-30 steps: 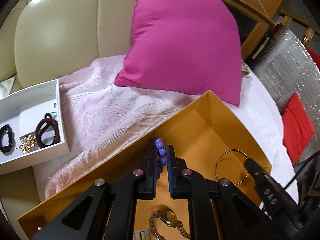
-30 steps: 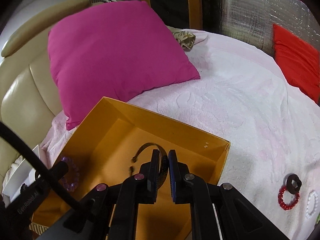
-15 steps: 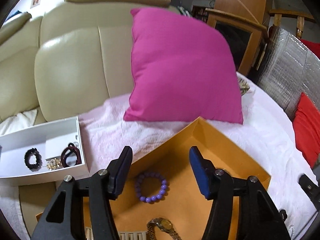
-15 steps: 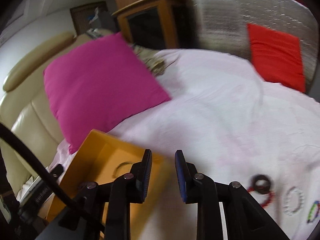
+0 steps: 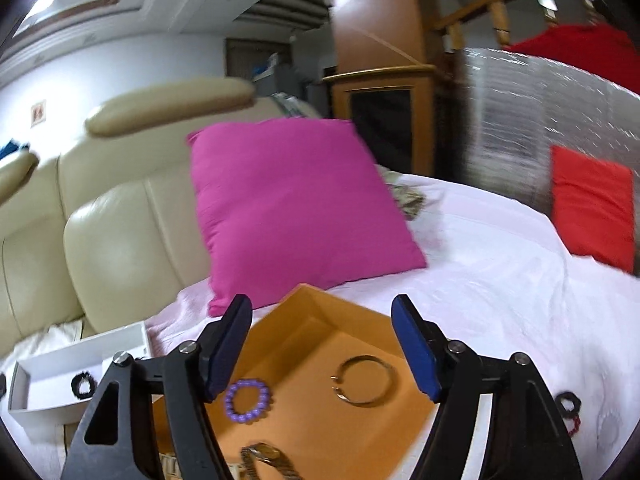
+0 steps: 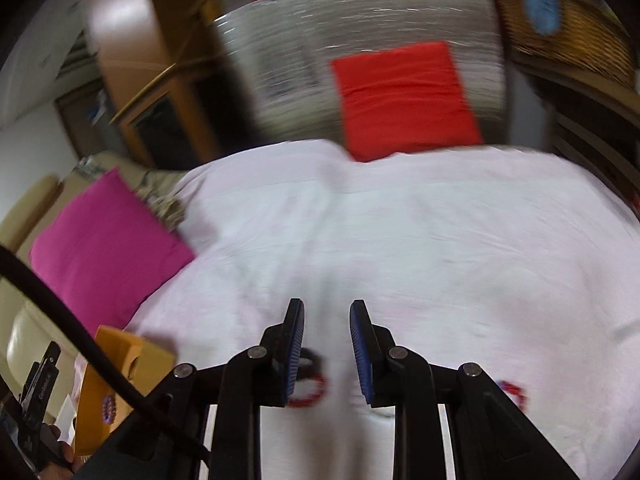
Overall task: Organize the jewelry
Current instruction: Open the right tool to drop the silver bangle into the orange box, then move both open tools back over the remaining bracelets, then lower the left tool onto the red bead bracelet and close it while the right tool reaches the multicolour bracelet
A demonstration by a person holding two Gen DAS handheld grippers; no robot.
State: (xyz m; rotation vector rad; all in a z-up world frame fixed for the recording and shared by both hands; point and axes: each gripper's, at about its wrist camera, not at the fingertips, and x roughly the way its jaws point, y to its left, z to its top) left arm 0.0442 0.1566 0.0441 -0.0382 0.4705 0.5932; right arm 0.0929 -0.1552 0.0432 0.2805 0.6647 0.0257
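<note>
The left gripper (image 5: 322, 344), which a second ago was pinched on the purple round-bead bracelet (image 5: 248, 395) low inside the shallow orange cardboard box (image 5: 320, 432), has just been opening its jaws; they now stand wide apart with nothing between them. It has lifted back from the box floor. The bracelet lies flat near the left wall of the box, with the thin silver hoop bangle (image 5: 363, 380) to its right and the gold metal-link watch (image 5: 266, 456) nearer the camera.

The right gripper (image 6: 326, 350) has also let go. It held the hoop in the box a second ago; now its jaws stand a little apart and empty. It has swung right, away from the box, over the pale pink bedspread (image 6: 400, 240). A red bead bracelet (image 6: 308, 394) and a dark ring-shaped piece (image 6: 306, 358) lie just beyond its left finger, blurred.

Judging from this, two pieces are delivered, and the loose ones on the bedspread look like the next to collect. The white tray (image 5: 80, 364) at far left already holds a black bracelet (image 5: 83, 382).
</note>
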